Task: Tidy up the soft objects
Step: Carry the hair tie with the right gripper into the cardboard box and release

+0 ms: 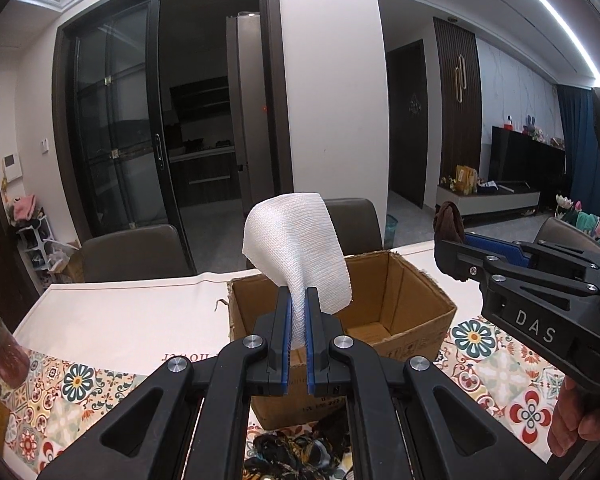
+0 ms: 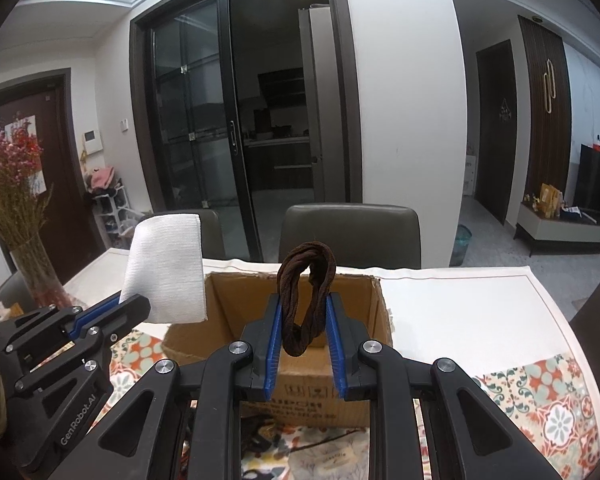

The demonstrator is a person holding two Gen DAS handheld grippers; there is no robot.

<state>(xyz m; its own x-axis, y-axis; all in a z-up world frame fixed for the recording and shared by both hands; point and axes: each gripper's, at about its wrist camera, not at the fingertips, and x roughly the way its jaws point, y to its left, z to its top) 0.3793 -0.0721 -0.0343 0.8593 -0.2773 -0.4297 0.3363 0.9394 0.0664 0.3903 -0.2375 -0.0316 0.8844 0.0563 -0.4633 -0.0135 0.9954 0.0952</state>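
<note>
Currently both tools carry a soft item toward the open box; step in hand looks like the drop-off.

Left wrist view: left tool [image 1: 298, 300] is clamped nearly shut on the lower end of a white cloth [image 1: 296, 252], which stands up above the fingers and flops over toward 1 o'clock. The box [image 1: 412, 292] sits on the table [image 1: 120, 312] directly beyond the fingertips, its inside bare as far as visible. The right tool [image 1: 450, 254] enters from 3 o'clock with a brown loop [image 1: 449, 222] in its tip. A dark tangle [image 1: 300, 450] lies on the table under the left tool, at 6 o'clock.

Right wrist view: right tool [image 2: 303, 312] is partly closed, fingers pinching the loop [image 2: 306, 300], a twisted fabric ring held upright over the near wall of the box [image 2: 374, 308]. Cloth [image 2: 166, 268] and left tool [image 2: 134, 304] sit at 9 o'clock, beside the box's left edge.

Judgement: next move calls for carrying each item over the opening, lowering, then releasing. The cloth may snag on the box rim.
</note>
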